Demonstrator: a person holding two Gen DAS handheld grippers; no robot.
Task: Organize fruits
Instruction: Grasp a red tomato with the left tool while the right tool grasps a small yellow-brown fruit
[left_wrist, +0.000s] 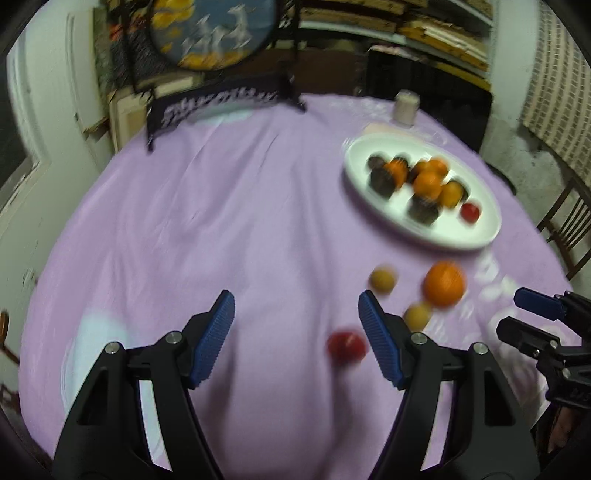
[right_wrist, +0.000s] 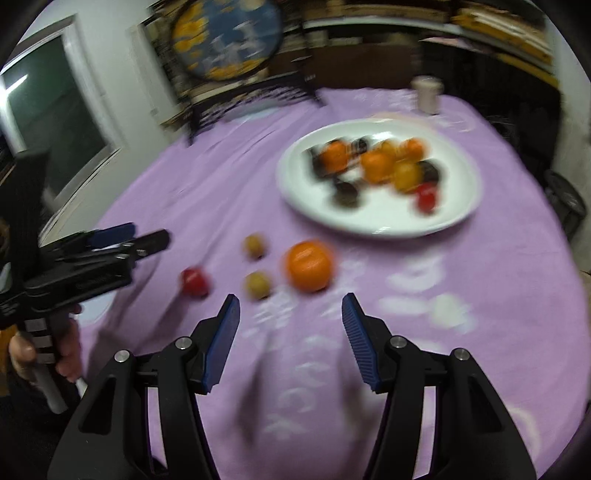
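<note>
Fingers of both grippers are seen spread wide with nothing held: the left gripper (left_wrist: 297, 321) and the right gripper (right_wrist: 290, 321) are both poised above the near part of the purple tablecloth (left_wrist: 221, 221). Just beyond the right gripper, four fruits are left loose on the cloth: a red fruit (right_wrist: 194, 281), two small yellow fruits (right_wrist: 258, 283) (right_wrist: 255, 245), and a large orange (right_wrist: 308, 265). From the left wrist view the red fruit (left_wrist: 346, 346) is found close beside the left gripper's right finger, the orange (left_wrist: 443, 283) farther to the right. Beyond them, toward the far right edge of the tabletop, a white plate (right_wrist: 454, 206) is already loaded with oranges, dark fruits and one red one. The task is judged well advanced, with the four loose pieces still to be moved. A pale cup (right_wrist: 427, 94) is set at the far edge
</note>
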